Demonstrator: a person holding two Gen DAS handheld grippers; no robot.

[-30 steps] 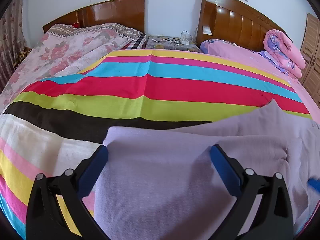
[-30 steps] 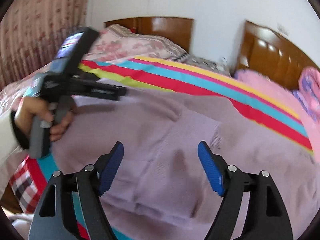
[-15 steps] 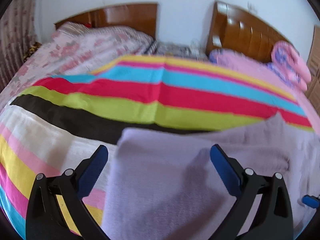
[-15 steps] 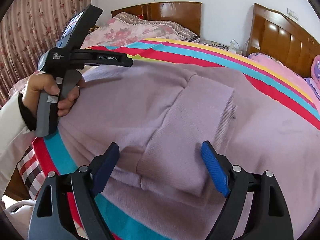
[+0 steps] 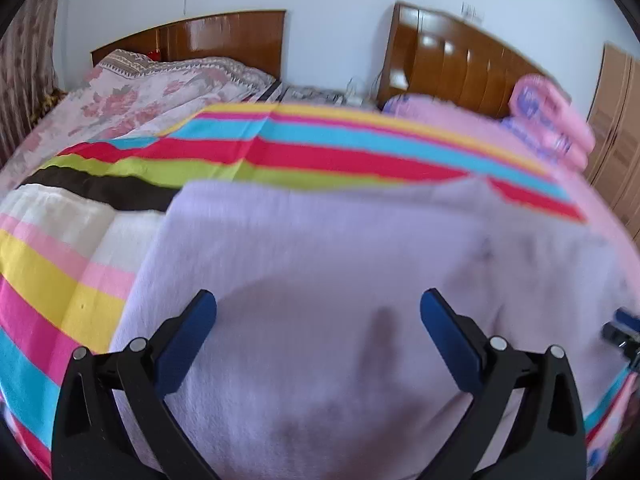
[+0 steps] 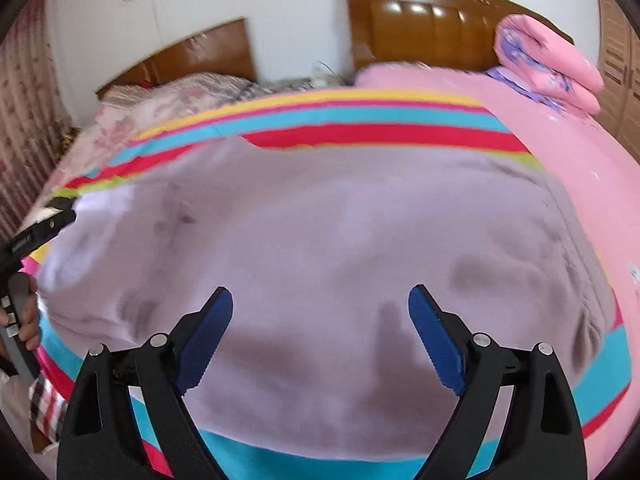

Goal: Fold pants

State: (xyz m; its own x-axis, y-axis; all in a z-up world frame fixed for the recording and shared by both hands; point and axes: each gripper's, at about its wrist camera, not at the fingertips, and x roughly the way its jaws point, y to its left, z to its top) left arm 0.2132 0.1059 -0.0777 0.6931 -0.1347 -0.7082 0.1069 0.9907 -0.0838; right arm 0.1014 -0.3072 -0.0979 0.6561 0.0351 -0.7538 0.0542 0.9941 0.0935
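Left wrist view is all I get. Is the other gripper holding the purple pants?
Observer: No. The right gripper is open above the pants, gripping nothing.
Operator: Can you see the near edge of the pants?
Observer: Yes, it ends on the blanket's blue stripe.
Operator: Can you see who holds my gripper?
Observer: Only a hand, at the far left, around its handle.
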